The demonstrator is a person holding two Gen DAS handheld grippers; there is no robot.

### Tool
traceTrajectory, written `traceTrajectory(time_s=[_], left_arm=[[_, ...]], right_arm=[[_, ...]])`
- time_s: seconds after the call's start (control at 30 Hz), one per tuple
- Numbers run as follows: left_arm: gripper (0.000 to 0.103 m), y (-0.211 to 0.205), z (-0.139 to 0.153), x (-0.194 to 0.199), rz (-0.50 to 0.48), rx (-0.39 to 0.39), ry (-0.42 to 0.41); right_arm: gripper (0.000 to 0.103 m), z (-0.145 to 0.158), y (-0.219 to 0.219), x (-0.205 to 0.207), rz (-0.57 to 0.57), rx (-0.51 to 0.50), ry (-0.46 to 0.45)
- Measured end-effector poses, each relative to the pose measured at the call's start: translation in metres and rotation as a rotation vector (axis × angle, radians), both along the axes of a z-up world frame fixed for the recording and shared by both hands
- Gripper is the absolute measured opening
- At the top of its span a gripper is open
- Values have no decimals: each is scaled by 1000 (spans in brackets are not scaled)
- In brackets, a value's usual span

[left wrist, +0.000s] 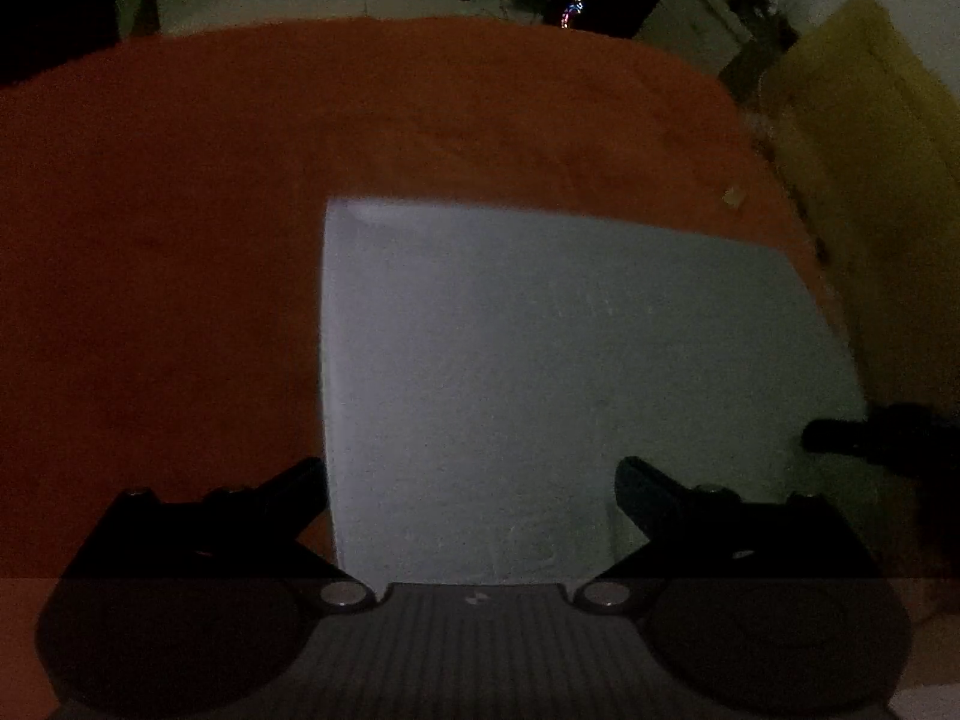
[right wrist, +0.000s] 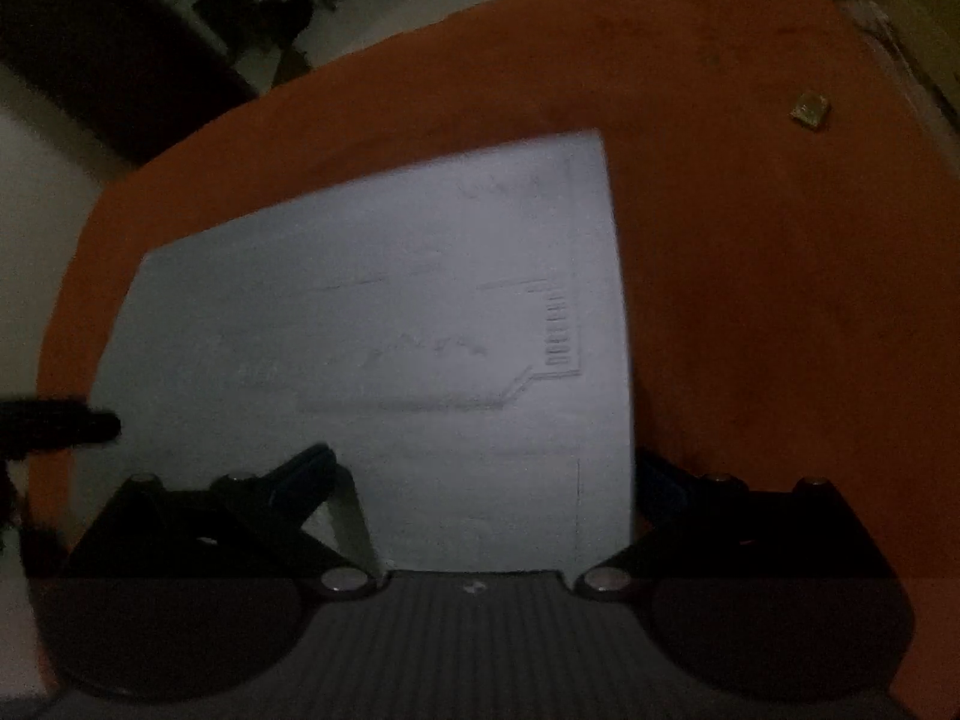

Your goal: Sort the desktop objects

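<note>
One white sheet of paper point(right wrist: 372, 312) lies on one orange counter point(right wrist: 750, 300), along with one small yellowish block point(right wrist: 810, 110). Two claws are visible, both spread wide.

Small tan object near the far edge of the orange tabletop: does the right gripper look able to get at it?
Probably yes. The small tan object lies alone on the orange tabletop, right of the white sheet; nothing stands between it and the open right gripper.

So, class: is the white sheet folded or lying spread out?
Spread: the white sheet lies flat on the orange table, no fold visible.
</note>
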State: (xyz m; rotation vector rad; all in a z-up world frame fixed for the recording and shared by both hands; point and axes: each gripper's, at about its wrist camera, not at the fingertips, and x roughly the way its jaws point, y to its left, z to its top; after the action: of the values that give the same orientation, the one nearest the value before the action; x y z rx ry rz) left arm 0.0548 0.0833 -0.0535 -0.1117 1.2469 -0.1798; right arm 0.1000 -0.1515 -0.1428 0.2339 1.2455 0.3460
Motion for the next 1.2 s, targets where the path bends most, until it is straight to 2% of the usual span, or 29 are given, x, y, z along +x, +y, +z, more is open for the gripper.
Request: traceTrajectory(time_s=[0.07, 0.17, 0.23, 0.3, 0.33, 0.43, 0.53, 0.6, 0.63, 0.67, 0.7, 0.77, 0.87, 0.97, 1.03, 1.07, 1.2], left_arm=[[102, -23, -17, -10, -23, 106, -30], [102, -50, -76, -21, -75, 228, 40], [103, -55, -97, -33, -54, 209, 10], [102, -61, -94, -35, -80, 233, -10], [102, -58, -86, -36, -76, 224, -45], [102, -38, -66, -32, -47, 214, -124], [102, -26, -72, -24, -4, 217, -137], [102, -21, -95, -29, -48, 171, -71], [103, -26, -106, -30, -59, 110, -80], [103, -31, -117, -31, -68, 49, -88], [103, -29, -124, -34, -38, -5, -93], [103, -27, -130, -33, 19, -57, -84], [103, -22, -132, -38, 21, -52, -103], [103, -5, -159, -40, 44, -182, -21], [103, -4, -167, -28, 52, -225, -14], [103, -4, -170, -29, 60, -232, -11], [103, 1, -167, -4, 189, -172, -106]], right_arm=[[103, -12, 1, -7, 29, -14, -15], [103, -54, 13, -16, 65, -124, -8], [103, -87, 19, -21, 63, -202, 24], [103, -100, 13, -29, 49, -148, 28], [103, -102, 9, -32, 41, -128, 27], [103, -97, 3, -30, 61, -124, 51], [103, -91, -1, -30, 50, -136, -22], [103, -103, -2, -32, 69, -125, -4], [103, -112, -2, -33, 80, -114, 26], [103, -122, -5, -37, 64, -40, 31], [103, -125, -8, -41, 45, -20, 15], [103, -128, -13, -45, 25, -7, -7], [103, -131, -13, -45, -8, 13, 18], [103, -140, -20, -44, -75, 118, 88], [103, -152, -23, -35, -125, 183, 108], [103, -154, -20, -29, -145, 187, 103], [103, -157, 0, -2, -192, 160, 58]])
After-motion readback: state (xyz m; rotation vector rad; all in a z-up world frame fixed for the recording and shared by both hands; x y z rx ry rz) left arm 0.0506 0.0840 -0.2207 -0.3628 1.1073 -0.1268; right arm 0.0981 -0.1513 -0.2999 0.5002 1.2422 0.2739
